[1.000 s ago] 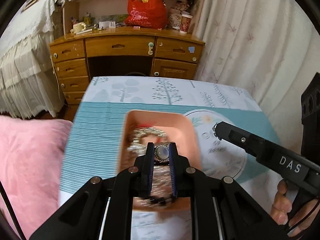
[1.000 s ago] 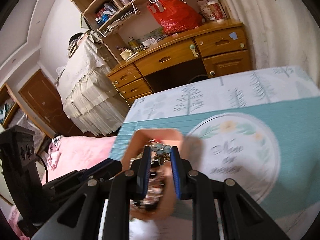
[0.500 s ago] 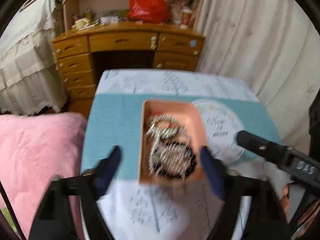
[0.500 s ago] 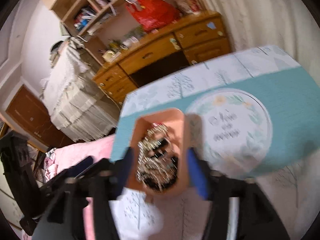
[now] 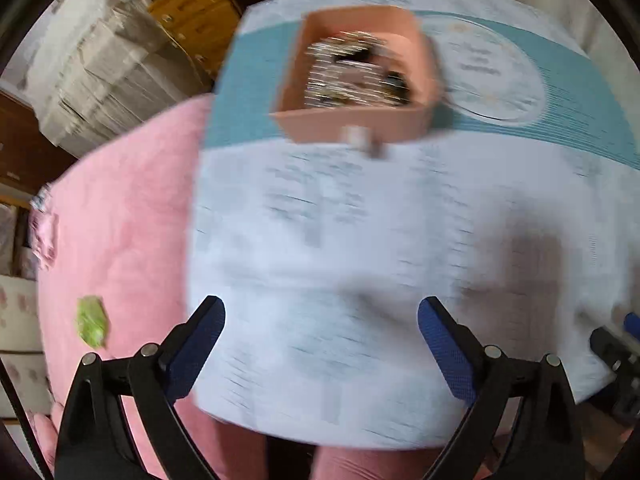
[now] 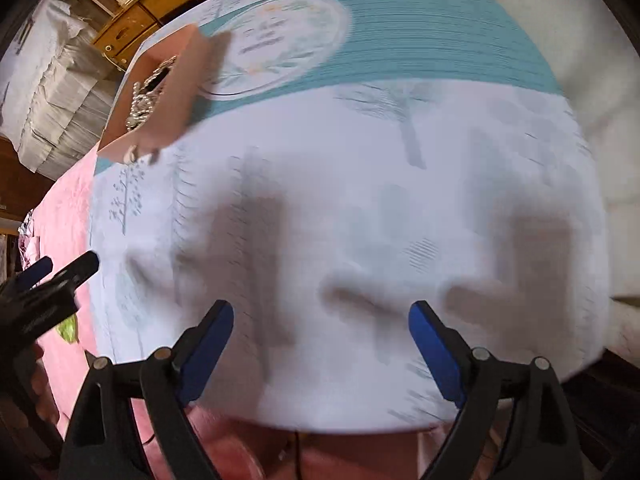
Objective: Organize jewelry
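The left gripper (image 5: 321,322) stands wide open at the bottom of its own frame, blue pads far apart and nothing between them, above the pale near part of the tablecloth (image 5: 340,240). The right gripper (image 6: 321,326) is spread just as wide and empty over the same cloth. Higher in the left view, at upper centre, sits the pink box (image 5: 354,122), seen from above so the blurred heap of silvery jewelry (image 5: 348,74) inside shows plainly. The right view puts that box at the upper left, turned side-on, with only a strip of chain visible. The right view alone catches the left gripper's fingertips at the left edge. A pink blanket (image 5: 120,220) fills the left of the left view; a wooden dresser (image 5: 192,4) lies beyond
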`<state>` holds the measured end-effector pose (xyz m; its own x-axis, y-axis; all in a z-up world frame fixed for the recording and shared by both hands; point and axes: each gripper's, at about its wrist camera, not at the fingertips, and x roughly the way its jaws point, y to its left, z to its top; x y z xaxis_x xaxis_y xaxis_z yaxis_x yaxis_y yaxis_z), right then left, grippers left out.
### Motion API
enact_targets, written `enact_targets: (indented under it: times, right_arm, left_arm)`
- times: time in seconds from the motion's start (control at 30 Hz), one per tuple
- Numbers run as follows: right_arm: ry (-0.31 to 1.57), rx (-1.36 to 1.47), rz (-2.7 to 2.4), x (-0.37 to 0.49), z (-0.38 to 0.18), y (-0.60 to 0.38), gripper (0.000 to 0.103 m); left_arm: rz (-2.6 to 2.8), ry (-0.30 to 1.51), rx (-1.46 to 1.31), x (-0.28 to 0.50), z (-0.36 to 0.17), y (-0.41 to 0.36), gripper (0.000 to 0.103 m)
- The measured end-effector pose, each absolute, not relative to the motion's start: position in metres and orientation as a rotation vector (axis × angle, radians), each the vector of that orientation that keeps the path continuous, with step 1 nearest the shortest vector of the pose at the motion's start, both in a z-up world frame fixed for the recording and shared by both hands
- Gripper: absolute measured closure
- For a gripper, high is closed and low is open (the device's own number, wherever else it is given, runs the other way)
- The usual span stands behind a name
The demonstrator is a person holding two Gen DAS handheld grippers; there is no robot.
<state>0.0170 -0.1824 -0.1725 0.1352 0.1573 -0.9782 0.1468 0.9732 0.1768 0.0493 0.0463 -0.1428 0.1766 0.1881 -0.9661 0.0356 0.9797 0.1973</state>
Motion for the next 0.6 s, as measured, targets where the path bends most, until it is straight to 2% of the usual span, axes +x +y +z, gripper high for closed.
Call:
enact_targets:
  times: [0.1,0.3,0.4,0.47,0.6]
  right_arm:
    - [1.38,0.252,-0.015,0.001,-0.148,-0.215,0.012]
    - [1.211,0.136,0.014,-0.003,-0.078,-0.239,0.012]
    - [1.169,0.184,0.075,-0.006,-0.053,-0.245,0.011]
    - [1.158,0.202,0.1,-0.011,-0.041,-0.244,0.009]
    - [1.104,0.214,0.103,-0.019,-0.025,-0.237,0.007]
  left_arm:
    - [0.043,1.378,0.151,0.044,-0.121,0.002,0.007]
    - [-0.083,1.164,0.228,0.027,-0.048,-0.058,0.007]
    - [-0.116,1.115,0.178,0.02,-0.023,-0.062,0.006]
    - [-0.125,1.091,0.125,0.011,-0.012,-0.059,0.001]
    - [-0.069,1.008,0.12,-0.006,0.002,-0.054,0.001]
